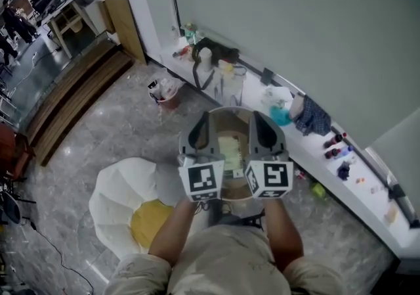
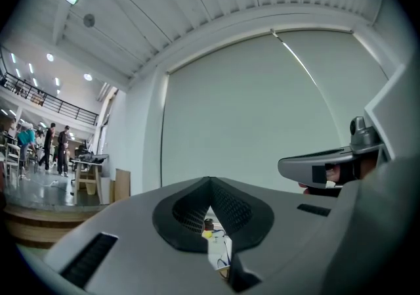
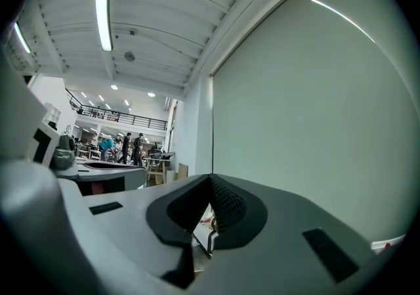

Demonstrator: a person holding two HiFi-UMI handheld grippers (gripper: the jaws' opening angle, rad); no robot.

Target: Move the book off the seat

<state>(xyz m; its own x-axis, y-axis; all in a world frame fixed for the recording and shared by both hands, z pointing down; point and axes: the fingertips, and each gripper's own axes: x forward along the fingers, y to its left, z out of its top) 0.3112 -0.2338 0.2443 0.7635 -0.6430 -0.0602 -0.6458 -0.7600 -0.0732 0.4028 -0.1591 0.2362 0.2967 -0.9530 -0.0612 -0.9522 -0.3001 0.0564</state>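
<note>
In the head view a pale green book [image 1: 231, 150] lies on a brown wooden seat [image 1: 226, 118] right below me. My left gripper [image 1: 197, 131] and right gripper [image 1: 266, 129] hang side by side above the seat, one over each side of the book and partly hiding it. Both point forward towards the wall. In the left gripper view the left gripper [image 2: 210, 182] has its jaws together with nothing between them. The right gripper [image 3: 210, 179] stands the same way in its own view, shut and empty. Whether either touches the book cannot be told.
A white beanbag [image 1: 121, 195] with a yellow cushion [image 1: 149, 221] sits on the floor at my left. A white ledge [image 1: 308, 152] along the wall carries bottles, cloths and a bag. A small bin [image 1: 168, 95] and wooden steps [image 1: 72, 100] lie further left.
</note>
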